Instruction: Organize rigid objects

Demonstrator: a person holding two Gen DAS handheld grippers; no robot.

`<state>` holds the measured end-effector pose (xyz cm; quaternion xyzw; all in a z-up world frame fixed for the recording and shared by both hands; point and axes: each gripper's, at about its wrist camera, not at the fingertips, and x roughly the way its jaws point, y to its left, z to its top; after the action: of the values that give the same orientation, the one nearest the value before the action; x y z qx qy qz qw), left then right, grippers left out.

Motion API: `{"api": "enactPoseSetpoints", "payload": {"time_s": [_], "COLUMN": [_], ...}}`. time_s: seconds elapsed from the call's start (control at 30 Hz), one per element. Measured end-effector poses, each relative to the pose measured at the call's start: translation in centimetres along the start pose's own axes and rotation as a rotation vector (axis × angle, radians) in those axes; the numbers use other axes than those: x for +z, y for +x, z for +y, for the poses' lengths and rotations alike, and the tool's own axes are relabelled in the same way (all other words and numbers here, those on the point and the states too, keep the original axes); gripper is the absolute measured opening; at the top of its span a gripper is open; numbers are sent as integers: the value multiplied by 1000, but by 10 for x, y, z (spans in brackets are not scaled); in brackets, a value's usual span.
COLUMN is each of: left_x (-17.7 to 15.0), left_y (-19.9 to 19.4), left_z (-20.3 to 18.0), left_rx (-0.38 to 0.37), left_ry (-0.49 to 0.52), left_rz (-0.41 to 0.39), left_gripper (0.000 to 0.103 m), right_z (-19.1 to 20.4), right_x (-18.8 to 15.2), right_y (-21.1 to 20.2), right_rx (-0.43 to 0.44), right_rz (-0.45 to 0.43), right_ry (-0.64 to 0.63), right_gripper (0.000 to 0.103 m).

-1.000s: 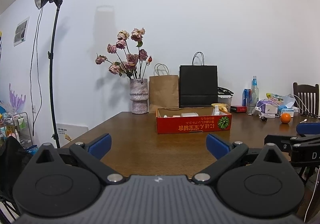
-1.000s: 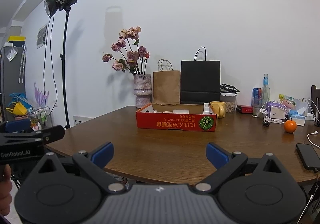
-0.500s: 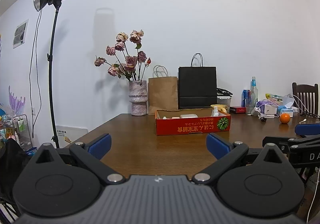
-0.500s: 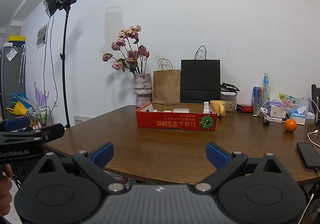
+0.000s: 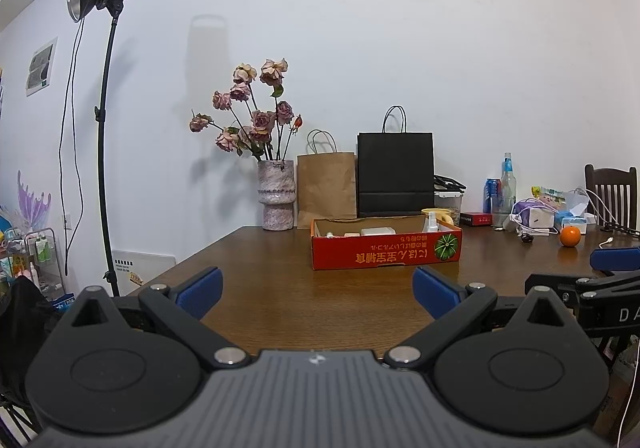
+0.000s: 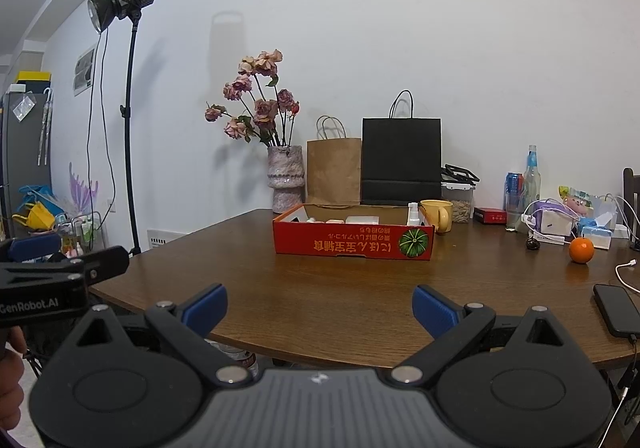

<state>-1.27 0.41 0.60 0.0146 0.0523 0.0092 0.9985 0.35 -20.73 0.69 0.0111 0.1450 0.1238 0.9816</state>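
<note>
A shallow red cardboard box (image 5: 386,253) (image 6: 352,244) sits mid-table on the brown wooden table (image 5: 280,288) (image 6: 360,288). It holds a small spray bottle (image 6: 413,214), a white box (image 5: 378,231) and other small items. A yellow mug (image 6: 437,215) stands behind its right end. My left gripper (image 5: 318,290) is open and empty, held near the table's front edge. My right gripper (image 6: 320,306) is open and empty, in front of the table edge. Each gripper shows at the side of the other's view.
A vase of dried roses (image 6: 285,178), a brown paper bag (image 6: 334,170) and a black paper bag (image 6: 401,160) stand at the back. An orange (image 6: 581,250), bottles, cables and boxes crowd the right side. A phone (image 6: 616,314) lies near the front right. A light stand (image 6: 130,128) stands at left.
Both views have shifted only slightly. The left gripper has tilted up a little, so the box sits slightly lower in its view. Both grippers stay open.
</note>
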Motion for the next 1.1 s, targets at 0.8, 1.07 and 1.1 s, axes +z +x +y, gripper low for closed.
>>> {"api": "enactPoseSetpoints", "payload": {"time_s": [0.8, 1.07, 1.1], "left_x": [0, 0, 0], "left_y": [-1, 0, 0], "left_z": [0, 1, 1], "left_rx": [-3, 0, -1], "left_ry": [0, 0, 0], "left_rz": [2, 0, 0], "left_gripper": [103, 103, 103], "right_z": [-1, -1, -1], "right_x": [-2, -2, -2], "right_y": [-1, -1, -1], "right_rx": [3, 3, 3], "right_rz": [1, 2, 2], "right_ry": [-1, -1, -1], "right_gripper": [99, 100, 100]}}
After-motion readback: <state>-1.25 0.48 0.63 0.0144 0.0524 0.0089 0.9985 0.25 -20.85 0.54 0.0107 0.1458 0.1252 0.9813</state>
